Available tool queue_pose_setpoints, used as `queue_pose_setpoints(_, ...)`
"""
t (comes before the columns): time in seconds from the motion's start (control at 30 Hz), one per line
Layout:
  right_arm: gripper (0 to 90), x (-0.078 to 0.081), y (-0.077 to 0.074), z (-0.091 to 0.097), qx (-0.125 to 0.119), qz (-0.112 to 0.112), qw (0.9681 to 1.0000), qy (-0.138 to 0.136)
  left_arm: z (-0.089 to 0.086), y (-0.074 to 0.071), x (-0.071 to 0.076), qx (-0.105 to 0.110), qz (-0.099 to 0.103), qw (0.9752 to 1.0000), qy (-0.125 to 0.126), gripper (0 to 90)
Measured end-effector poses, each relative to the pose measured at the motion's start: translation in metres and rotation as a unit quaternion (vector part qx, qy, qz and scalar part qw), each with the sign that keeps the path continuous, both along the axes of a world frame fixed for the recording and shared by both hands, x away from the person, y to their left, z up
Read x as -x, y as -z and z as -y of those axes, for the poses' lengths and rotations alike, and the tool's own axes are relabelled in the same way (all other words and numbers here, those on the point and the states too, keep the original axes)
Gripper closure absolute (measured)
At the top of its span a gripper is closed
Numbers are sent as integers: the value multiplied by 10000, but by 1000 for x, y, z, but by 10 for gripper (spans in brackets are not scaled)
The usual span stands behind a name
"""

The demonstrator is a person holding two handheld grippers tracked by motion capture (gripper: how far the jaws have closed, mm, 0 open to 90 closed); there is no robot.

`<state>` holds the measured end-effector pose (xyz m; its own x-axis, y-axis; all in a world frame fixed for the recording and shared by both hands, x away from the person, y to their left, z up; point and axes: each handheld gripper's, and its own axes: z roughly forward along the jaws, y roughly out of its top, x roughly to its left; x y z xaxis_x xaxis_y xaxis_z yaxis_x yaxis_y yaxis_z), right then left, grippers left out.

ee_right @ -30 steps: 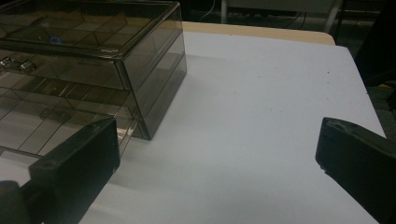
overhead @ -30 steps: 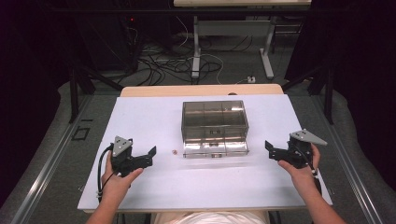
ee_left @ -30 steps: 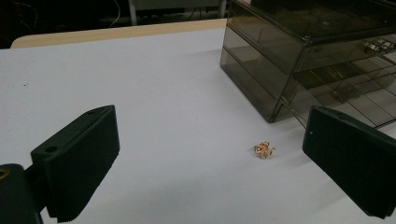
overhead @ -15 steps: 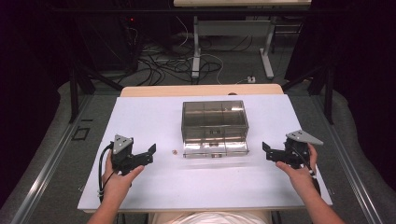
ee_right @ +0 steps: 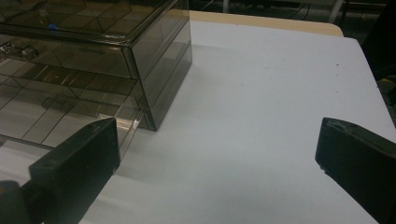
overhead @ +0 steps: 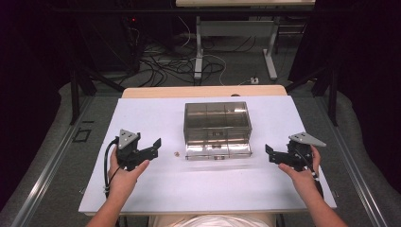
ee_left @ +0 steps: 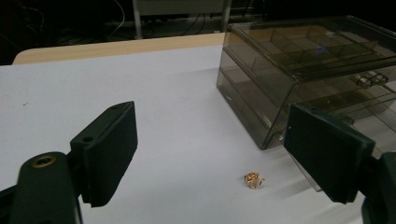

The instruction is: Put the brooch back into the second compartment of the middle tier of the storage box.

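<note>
Two black grippers hover low over a white table (overhead: 142,198), one in each of a person's hands. At the left, the left gripper (overhead: 152,146) has its jaws apart with nothing between them; they have just been closing a little, and in its own view the pads (ee_left: 108,151) frame bare tabletop. Just ahead of those jaws lies a small gold trinket (ee_left: 254,179), a crumpled bit of metal resting on the table close to the front corner of a smoky clear plastic drawer box (ee_left: 299,74). From above, the trinket (overhead: 175,153) sits between the left gripper and the box (overhead: 216,120), apart from both. The box stands at the middle of the table, its bottom drawer (overhead: 218,151) pulled out toward the person. At the right, the right gripper (overhead: 270,153) is also spread wide and empty, pointing at the box's other side, whose divided compartments (ee_right: 70,93) show through the tinted wall.
</note>
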<state>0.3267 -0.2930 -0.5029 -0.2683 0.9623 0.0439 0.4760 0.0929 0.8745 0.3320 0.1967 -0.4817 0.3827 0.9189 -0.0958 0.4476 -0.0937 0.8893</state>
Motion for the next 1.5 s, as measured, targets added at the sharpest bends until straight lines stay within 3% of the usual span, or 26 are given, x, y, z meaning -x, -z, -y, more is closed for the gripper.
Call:
queue_pose_setpoints(0.37, 0, -2, 2, 3, -55, -18, 10000, 22, 19, -3, -17, -174, -160, 9997, 65, 240)
queue_pose_setpoints(0.5, 2, -2, 3, 4, -48, -29, 10000, 15, 26, -1, -22, -119, -258, 9995, 101, 242)
queue_pose_setpoints(0.8, 15, -1, 3, 3, -88, -81, 9999, -9, 37, 3, -29, -274, -446, 9983, 239, 264)
queue_pose_setpoints(1.07, 23, -1, 3, 4, -81, -58, 10000, -1, 41, 1, -35, -256, -614, 9976, 204, 286)
queue_pose_setpoints(1.33, 25, -2, 3, 6, -61, -110, 9999, -13, 46, -3, -40, -80, -860, 9963, 53, 346)
queue_pose_setpoints(1.5, 27, -2, 4, 6, -101, -108, 9999, -10, 54, -4, -45, -27, -1084, 9941, 61, 353)
